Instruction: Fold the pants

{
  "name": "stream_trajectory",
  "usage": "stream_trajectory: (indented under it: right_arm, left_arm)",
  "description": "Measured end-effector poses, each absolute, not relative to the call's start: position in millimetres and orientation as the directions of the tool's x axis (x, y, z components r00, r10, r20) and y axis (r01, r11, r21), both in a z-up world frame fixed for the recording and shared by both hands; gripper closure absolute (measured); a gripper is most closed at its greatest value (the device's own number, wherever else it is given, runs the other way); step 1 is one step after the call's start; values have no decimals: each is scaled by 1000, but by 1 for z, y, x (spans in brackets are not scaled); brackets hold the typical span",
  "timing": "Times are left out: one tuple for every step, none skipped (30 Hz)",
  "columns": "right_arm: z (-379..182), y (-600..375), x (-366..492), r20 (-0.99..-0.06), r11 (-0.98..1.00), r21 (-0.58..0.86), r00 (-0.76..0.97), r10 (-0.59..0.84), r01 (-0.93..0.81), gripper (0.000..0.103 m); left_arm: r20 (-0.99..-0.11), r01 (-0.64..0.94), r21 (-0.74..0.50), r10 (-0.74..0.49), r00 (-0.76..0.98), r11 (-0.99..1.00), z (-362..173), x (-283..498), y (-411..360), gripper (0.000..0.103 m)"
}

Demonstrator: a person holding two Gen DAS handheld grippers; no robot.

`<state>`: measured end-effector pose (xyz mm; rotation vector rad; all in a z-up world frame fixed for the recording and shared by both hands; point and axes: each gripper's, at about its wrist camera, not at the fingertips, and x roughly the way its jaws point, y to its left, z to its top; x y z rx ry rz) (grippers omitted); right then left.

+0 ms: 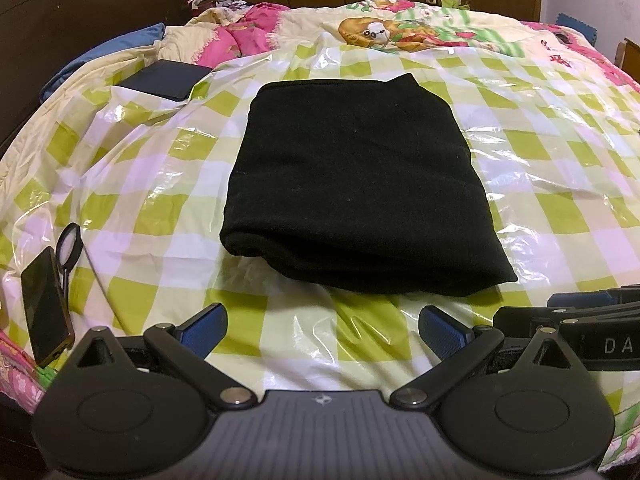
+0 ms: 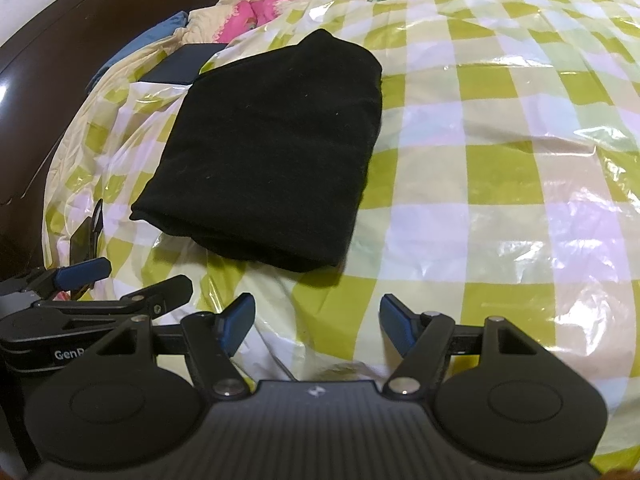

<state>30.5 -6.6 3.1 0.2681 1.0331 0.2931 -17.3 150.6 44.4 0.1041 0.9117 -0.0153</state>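
The black pants (image 1: 352, 184) lie folded into a thick rectangle on the green-and-white checked plastic sheet (image 1: 152, 184) over the bed. They also show in the right wrist view (image 2: 272, 152), left of centre. My left gripper (image 1: 324, 332) is open and empty, just short of the pants' near edge. My right gripper (image 2: 318, 322) is open and empty, near the pants' near right corner. The left gripper shows at the left edge of the right wrist view (image 2: 128, 280). The right gripper's body shows at the right edge of the left wrist view (image 1: 592, 320).
A phone (image 1: 46, 308) and a small magnifying glass (image 1: 70, 246) lie at the sheet's left edge. A dark flat box (image 1: 166, 80) lies at the far left. A brown headboard (image 1: 80, 8) stands on the left. Pink and cartoon bedding (image 1: 384, 32) lies beyond.
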Motion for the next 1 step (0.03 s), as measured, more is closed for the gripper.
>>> stream_trajectory:
  right_arm:
    - [3,-7,31,-800,929,354,479,362,-111,32]
  left_arm:
    - [-789,59,85,31,614,995,44,-17,151,0]
